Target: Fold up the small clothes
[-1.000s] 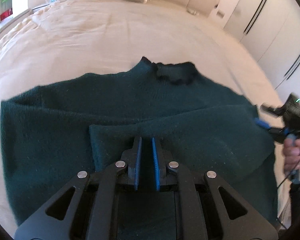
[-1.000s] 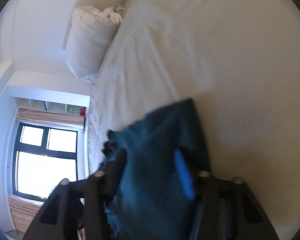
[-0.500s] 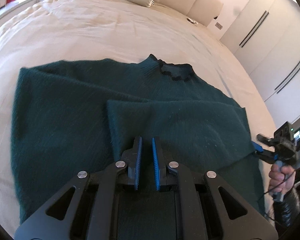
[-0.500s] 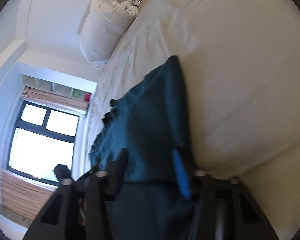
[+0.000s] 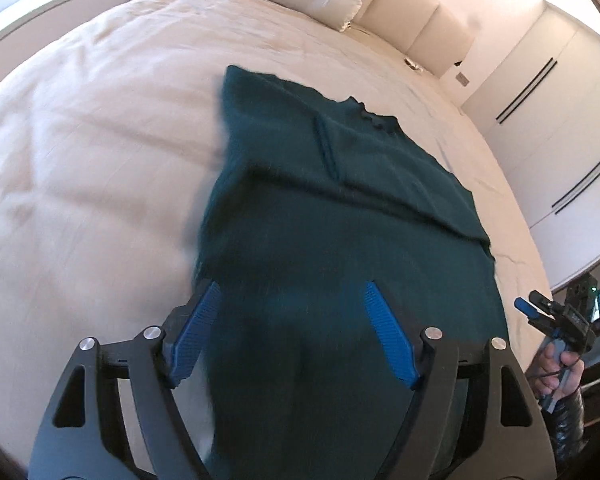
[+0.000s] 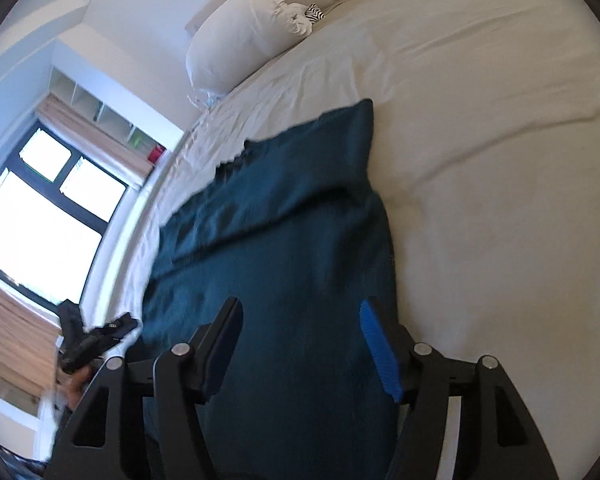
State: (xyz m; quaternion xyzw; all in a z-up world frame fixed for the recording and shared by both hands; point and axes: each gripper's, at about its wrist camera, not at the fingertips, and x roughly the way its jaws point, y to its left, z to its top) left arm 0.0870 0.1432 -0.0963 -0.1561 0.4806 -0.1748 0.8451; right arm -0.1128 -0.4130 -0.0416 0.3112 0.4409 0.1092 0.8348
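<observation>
sweater [image 5: 340, 216] lies part-folded mid-bed [image 5: 100, 140]. both tongs, left [image 5: 288, 336] and right [image 6: 300, 352], are opening, gripping nothing. the loose fold may slip undone.

Cream bed [image 5: 100, 128] with pillow [image 6: 240, 32]; bright window [image 6: 40, 216]; white wardrobes [image 5: 560, 120].

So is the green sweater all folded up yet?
Not yet. A sleeve part already lies folded across the dark green sweater on the bed. The left gripper and right gripper are both opening, pinching no cloth. The sweater is long and spread out, so more folds are probably left.
</observation>
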